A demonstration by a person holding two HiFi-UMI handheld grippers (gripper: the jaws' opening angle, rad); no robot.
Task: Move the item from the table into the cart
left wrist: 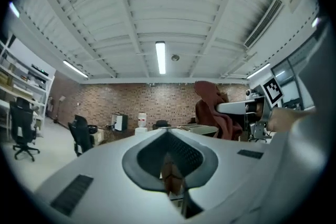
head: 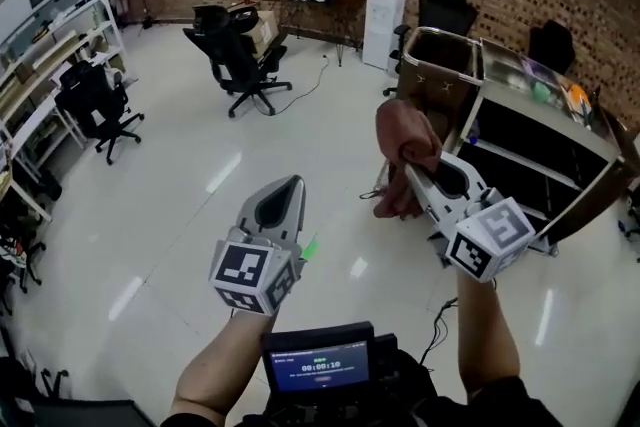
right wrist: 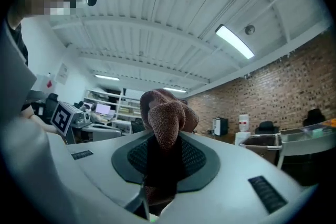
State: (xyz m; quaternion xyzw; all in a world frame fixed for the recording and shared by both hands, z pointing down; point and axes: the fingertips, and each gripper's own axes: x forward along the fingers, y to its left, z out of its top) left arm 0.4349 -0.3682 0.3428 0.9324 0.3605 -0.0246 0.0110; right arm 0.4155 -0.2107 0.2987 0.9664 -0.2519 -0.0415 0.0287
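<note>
A reddish-brown cloth point(head: 405, 143) hangs bunched from my right gripper point(head: 410, 167), whose jaws are shut on it; in the right gripper view the cloth point(right wrist: 165, 120) fills the gap and bulges above the tips. The gripper is held level above the floor, just left of the cart point(head: 548, 107), a low trolley with a brown bin point(head: 441, 65) at its near end and shelves beyond. My left gripper point(head: 290, 185) is held beside it on the left, its jaws together with nothing between them. From the left gripper view the cloth point(left wrist: 212, 107) shows at the right.
Black office chairs point(head: 240, 60) point(head: 95, 100) stand on the pale floor to the left. White shelving point(head: 40, 45) lines the left wall. A water dispenser point(head: 385, 10) stands by the brick wall. A small screen point(head: 320, 365) sits at the person's chest.
</note>
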